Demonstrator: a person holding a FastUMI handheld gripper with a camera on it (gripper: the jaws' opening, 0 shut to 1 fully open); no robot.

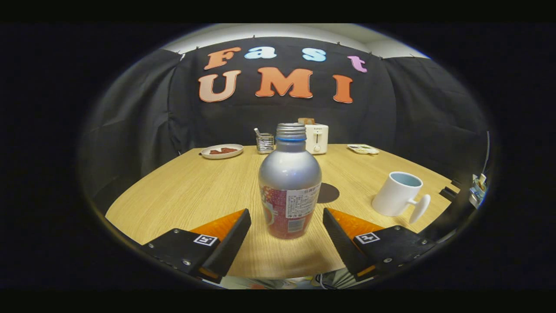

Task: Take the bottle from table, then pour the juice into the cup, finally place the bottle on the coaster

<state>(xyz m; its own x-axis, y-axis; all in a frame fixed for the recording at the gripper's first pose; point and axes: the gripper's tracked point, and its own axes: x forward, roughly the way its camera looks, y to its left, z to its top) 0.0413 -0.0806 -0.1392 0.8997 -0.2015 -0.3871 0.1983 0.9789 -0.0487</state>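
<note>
A silver bottle [289, 182] with a red label and a screw-thread neck stands upright on the wooden table [186, 191], between my two fingers and slightly ahead of their tips. My gripper [286, 217] is open, with a gap on each side of the bottle and neither finger touching it. A white cup [397, 193] with its handle turned toward me stands beyond the right finger. A dark round coaster [328, 192] lies flat just behind the bottle, partly hidden by it.
At the table's far edge sit a white plate [222, 151] with something brown on it, a small metal holder [264, 142], a white toaster [316, 138] and a small flat tray [363, 149]. Black cloth walls close in the booth.
</note>
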